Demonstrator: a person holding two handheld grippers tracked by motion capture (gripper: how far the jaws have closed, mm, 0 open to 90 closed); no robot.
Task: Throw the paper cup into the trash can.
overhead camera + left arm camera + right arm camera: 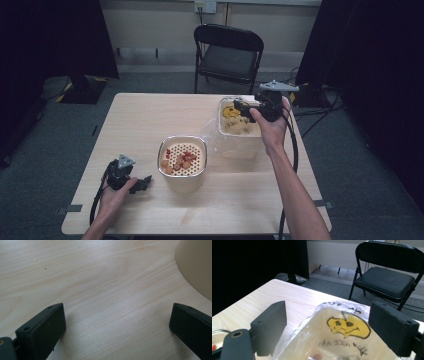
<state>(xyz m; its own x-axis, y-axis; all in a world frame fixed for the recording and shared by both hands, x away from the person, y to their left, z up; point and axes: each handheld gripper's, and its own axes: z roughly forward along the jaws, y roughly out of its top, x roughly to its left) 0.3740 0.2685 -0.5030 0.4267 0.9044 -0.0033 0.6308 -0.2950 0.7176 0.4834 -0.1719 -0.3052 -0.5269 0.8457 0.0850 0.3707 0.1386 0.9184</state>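
Observation:
A clear plastic bag printed with a yellow smiley face lines a white container at the table's right. My right gripper hovers over the bag's far rim, jaws open. In the right gripper view the bag and its smiley lie below and between the two spread fingers, untouched. A cream bowl with a perforated insert holds several red and tan pieces. My left gripper rests low on the table left of the bowl, open; in its own view bare wood lies between its fingers, the bowl's wall at upper right.
The wooden table has bare room on its left and far side. A black folding chair stands beyond the far edge. Dark curtains hang at both sides. Cables trail from the right gripper past the table's right edge.

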